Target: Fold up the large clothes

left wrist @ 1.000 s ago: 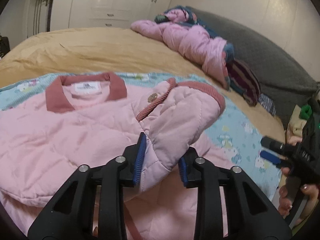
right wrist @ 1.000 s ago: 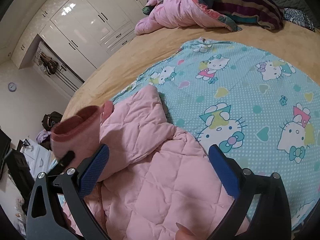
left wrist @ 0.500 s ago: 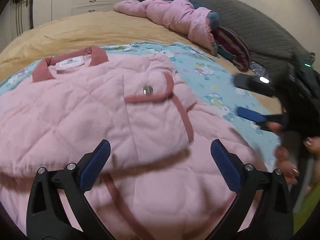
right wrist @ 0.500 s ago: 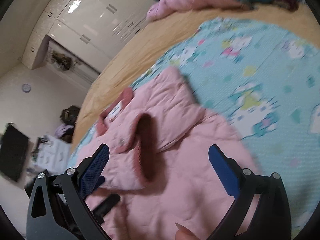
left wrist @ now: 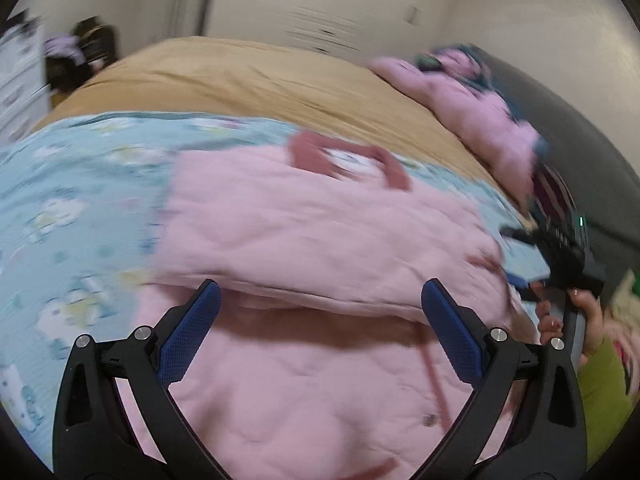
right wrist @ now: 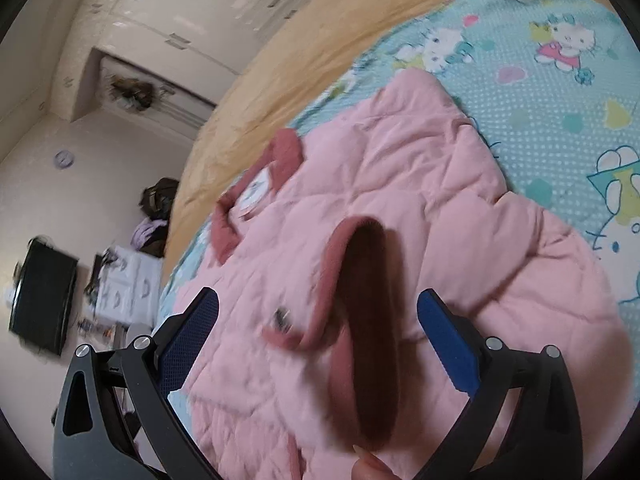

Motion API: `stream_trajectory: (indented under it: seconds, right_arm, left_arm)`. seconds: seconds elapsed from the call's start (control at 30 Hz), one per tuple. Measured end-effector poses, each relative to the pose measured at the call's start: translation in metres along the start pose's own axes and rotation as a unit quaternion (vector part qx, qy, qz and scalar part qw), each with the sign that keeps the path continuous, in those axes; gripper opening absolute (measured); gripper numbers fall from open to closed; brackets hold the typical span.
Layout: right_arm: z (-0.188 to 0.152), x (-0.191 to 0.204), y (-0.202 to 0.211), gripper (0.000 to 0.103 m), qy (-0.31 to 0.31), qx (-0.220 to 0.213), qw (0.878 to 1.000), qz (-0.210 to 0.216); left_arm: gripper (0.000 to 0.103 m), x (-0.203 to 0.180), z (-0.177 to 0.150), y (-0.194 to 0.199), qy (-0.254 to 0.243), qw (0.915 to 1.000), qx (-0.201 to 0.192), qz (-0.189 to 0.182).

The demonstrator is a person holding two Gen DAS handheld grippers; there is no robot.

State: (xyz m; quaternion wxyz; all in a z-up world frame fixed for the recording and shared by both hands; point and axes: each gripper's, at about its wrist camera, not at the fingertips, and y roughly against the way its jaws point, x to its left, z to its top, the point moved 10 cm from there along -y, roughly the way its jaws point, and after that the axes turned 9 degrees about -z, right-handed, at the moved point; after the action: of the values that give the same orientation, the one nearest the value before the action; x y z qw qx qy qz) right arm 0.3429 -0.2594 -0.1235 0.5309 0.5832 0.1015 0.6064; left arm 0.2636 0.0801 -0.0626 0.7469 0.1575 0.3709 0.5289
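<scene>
A pink quilted jacket (left wrist: 320,240) with a dark pink collar (left wrist: 348,156) lies flat on a light blue cartoon-print sheet (left wrist: 72,184), one sleeve folded across its body. My left gripper (left wrist: 320,336) is open and empty just above the jacket's lower part. The right gripper shows at the right edge of the left wrist view (left wrist: 560,256), held by a hand. In the right wrist view the jacket (right wrist: 420,200) lies below my open, empty right gripper (right wrist: 320,340), with the sleeve's dark pink cuff opening (right wrist: 368,300) between the jaws.
The sheet (right wrist: 560,80) covers a bed with a tan cover (left wrist: 240,76). A pile of pink bedding (left wrist: 472,100) and a dark grey blanket (left wrist: 580,140) lie at the far side. White wardrobes (right wrist: 192,12) and a TV (right wrist: 40,300) stand beyond.
My left gripper let go of the sleeve and opened; the sleeve now lies across the jacket. The left view has swung left, and the right gripper has moved in over the cuff.
</scene>
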Motion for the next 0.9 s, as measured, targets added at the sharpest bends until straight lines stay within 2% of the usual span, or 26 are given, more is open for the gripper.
stream_trajectory:
  seconds: [0.07, 0.1, 0.13, 0.17, 0.2, 0.3, 0.4, 0.5, 0.63, 0.73, 0.83, 0.9]
  right_arm:
    - [-0.002, -0.002, -0.009, 0.097, -0.002, 0.009, 1.0, -0.009]
    - [-0.004, -0.001, -0.012, 0.079, 0.005, 0.008, 1.0, -0.013]
    - [-0.007, 0.001, -0.014, 0.052, 0.018, 0.004, 1.0, -0.023]
    - [-0.01, 0.002, -0.015, 0.048, 0.027, -0.001, 0.999, -0.027]
    - [-0.012, 0.007, -0.013, 0.036, 0.041, -0.009, 0.999, -0.023]
    - [-0.013, 0.028, 0.002, 0.018, 0.098, -0.049, 0.994, -0.031]
    - [-0.007, 0.059, 0.03, 0.015, 0.169, -0.098, 0.98, -0.048]
    - [0.008, 0.1, 0.07, 0.015, 0.241, -0.158, 0.956, -0.046]
    - [0.04, 0.126, 0.096, 0.014, 0.296, -0.201, 0.932, -0.054]
    - [0.059, 0.123, 0.09, 0.014, 0.308, -0.202, 0.927, -0.063]
    - [0.065, 0.107, 0.068, 0.014, 0.315, -0.186, 0.926, -0.098]
    - [0.066, 0.093, 0.049, 0.014, 0.315, -0.173, 0.925, -0.12]
  left_arm:
    - [0.094, 0.021, 0.005, 0.01, 0.019, 0.9996, -0.012, 0.014]
    - [0.094, 0.03, 0.007, 0.013, 0.027, 0.9993, -0.016, 0.02]
    - [0.094, 0.04, 0.009, 0.017, 0.037, 0.9987, -0.022, 0.027]
    - [0.094, 0.045, 0.01, 0.018, 0.044, 0.9983, -0.025, 0.03]
    - [0.094, 0.049, 0.012, 0.02, 0.052, 0.9977, -0.03, 0.03]
    - [0.094, 0.062, 0.019, 0.024, 0.074, 0.9959, -0.043, 0.028]
    - [0.094, 0.069, 0.027, 0.021, 0.087, 0.9947, -0.049, 0.026]
    - [0.094, 0.072, 0.043, 0.013, 0.093, 0.9938, -0.056, 0.026]
    - [0.094, 0.068, 0.068, -0.004, 0.087, 0.9943, -0.061, 0.014]
    - [0.094, 0.058, 0.076, -0.033, 0.065, 0.9972, -0.035, 0.011]
    - [0.094, 0.049, 0.072, -0.068, 0.065, 0.9978, -0.008, -0.007]
    - [0.087, 0.044, 0.065, -0.084, 0.067, 0.9976, 0.008, -0.018]
